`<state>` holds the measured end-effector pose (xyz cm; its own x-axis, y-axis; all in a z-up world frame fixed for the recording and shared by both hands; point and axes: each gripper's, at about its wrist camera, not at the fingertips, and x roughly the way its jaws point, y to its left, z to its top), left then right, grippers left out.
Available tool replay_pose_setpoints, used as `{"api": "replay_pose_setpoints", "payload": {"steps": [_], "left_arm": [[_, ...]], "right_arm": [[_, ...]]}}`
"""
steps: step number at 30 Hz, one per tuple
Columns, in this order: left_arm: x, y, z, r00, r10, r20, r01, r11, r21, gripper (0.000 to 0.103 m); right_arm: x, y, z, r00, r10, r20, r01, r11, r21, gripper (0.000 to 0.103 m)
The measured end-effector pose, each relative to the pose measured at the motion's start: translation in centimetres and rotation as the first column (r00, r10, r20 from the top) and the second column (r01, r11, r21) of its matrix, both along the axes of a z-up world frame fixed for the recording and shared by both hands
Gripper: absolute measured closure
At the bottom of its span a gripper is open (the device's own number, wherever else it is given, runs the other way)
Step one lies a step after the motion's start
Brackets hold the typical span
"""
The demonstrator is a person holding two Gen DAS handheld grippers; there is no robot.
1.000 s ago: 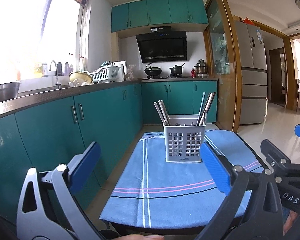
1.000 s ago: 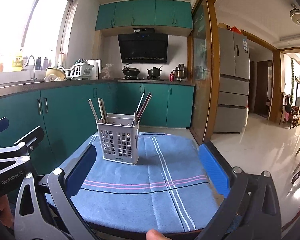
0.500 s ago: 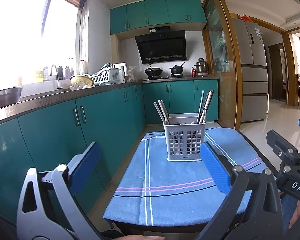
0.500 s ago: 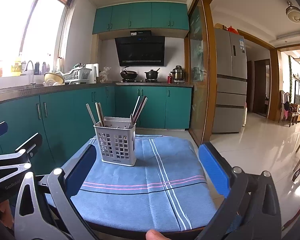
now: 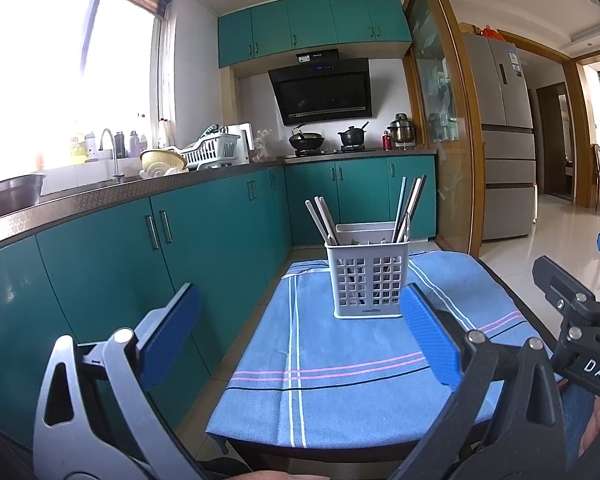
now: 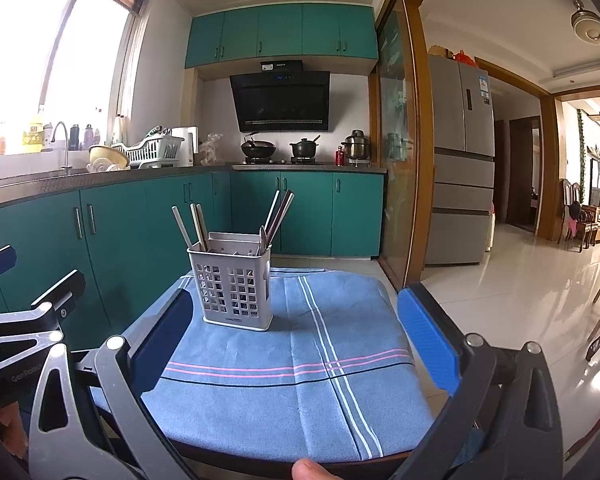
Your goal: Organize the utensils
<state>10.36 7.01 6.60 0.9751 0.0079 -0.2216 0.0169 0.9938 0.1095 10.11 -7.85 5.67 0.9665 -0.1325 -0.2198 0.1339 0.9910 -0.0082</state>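
Seemingly progress: the utensils (image 5: 406,210) all stand in the grey caddy (image 5: 367,278); nothing loose lies on the blue cloth (image 5: 340,364); little appears left to sort, though the caddy's inside is mostly hidden
Caddy: upright toward the far edge of the surface, pale sticks leaning left, darker ones right
Left tongs (image 5: 300,336): released, gaping wide, grasping nothing; short of the near edge
Right tongs (image 6: 296,340): likewise released and empty; near the same edge
Change: both views have drawn slightly back and risen since a second ago; caddy unmoved
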Motion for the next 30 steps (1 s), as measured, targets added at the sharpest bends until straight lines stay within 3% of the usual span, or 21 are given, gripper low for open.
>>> {"api": "replay_pose_setpoints", "payload": {"steps": [30], "left_arm": [[-0.19, -0.21, -0.56, 1.0, -0.013, -0.007, 0.013, 1.0, 0.002, 0.004]], "right_arm": [[0.04, -0.01, -0.08, 1.0, -0.001, -0.003, 0.001, 1.0, -0.002, 0.003]]}}
